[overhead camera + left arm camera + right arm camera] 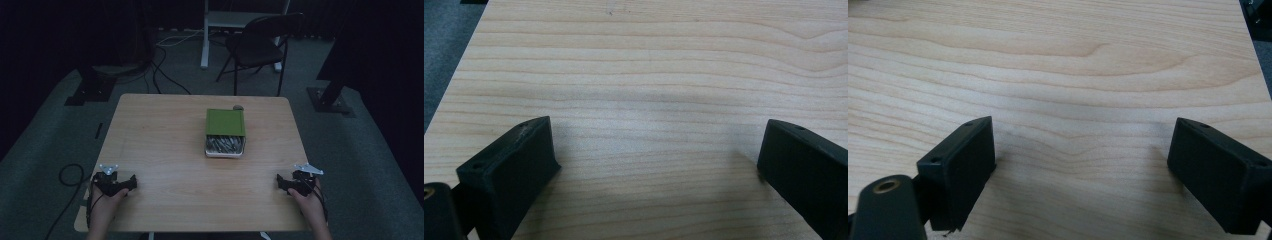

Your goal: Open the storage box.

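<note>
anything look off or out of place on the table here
Mostly tidy. The green box sits mid-table with its tray slid partly out toward the person, showing grey metal pieces. A small grey object lies just behind it. Nothing spilled.

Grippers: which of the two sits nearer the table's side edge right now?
The right gripper. It rests beside the table's right edge, while the left gripper lies further in from the left edge. Both have open, empty jaws, well short of the green-lidded box.

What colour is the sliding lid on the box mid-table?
Green; the lid shows best in the high view.
</note>
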`<state>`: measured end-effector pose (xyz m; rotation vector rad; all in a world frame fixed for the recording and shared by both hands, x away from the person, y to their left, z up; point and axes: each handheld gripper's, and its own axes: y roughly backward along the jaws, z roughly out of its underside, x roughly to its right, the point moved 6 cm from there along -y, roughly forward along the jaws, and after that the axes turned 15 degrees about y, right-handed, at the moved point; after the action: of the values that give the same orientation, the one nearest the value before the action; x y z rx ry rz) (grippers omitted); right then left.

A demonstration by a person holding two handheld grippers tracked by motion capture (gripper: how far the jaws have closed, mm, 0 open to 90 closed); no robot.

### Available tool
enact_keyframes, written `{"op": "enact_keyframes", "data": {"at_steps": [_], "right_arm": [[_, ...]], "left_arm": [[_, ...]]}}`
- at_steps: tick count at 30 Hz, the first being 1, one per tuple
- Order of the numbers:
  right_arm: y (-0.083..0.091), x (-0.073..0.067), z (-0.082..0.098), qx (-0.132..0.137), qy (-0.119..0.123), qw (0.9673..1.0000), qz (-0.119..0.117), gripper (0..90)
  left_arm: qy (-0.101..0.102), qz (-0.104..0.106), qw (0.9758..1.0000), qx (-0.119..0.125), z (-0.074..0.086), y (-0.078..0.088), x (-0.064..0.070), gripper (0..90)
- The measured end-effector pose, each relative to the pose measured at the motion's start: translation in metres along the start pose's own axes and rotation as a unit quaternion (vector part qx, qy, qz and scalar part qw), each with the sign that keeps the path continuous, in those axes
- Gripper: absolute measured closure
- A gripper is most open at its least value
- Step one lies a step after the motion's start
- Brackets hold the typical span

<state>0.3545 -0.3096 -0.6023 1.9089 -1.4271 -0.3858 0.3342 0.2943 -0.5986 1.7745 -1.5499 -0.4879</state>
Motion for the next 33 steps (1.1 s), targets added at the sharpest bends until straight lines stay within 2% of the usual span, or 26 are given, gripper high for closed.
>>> {"op": "enact_keyframes", "data": {"at_steps": [10,12,17,19,22,26,29,33], "right_arm": [[0.000,0.000,0.000,0.000,0.001,1.0000,0.000,11.4],[0.000,0.000,0.000,0.000,0.001,1.0000,0.000,11.4],[0.000,0.000,0.000,0.000,0.001,1.0000,0.000,11.4],[0.000,0.000,0.000,0.000,0.000,1.0000,0.000,11.4],[0.000,0.000,0.000,0.000,0.000,1.0000,0.000,11.4],[0.000,0.000,0.000,0.000,0.000,1.0000,0.000,11.4],[0.000,0.000,0.000,0.000,0.000,1.0000,0.000,11.4],[0.000,0.000,0.000,0.000,0.000,1.0000,0.000,11.4]], "left_arm": [[-0.003,0.002,1.0000,-0.001,0.000,0.001,0.000,2.9],[-0.008,0.007,0.9999,-0.002,0.001,0.001,0.001,2.9],[-0.037,0.027,0.9989,-0.007,0.004,0.003,0.005,3.1],[-0.042,0.036,0.9984,-0.010,0.005,0.003,0.007,3.2],[-0.046,0.035,0.9983,-0.005,0.005,0.004,0.008,3.2],[-0.063,0.032,0.9975,0.000,0.005,0.005,0.013,3.2],[-0.084,0.024,0.9962,0.005,0.005,0.005,0.018,3.1],[-0.098,0.023,0.9949,0.008,0.004,0.005,0.024,3.2]]}}
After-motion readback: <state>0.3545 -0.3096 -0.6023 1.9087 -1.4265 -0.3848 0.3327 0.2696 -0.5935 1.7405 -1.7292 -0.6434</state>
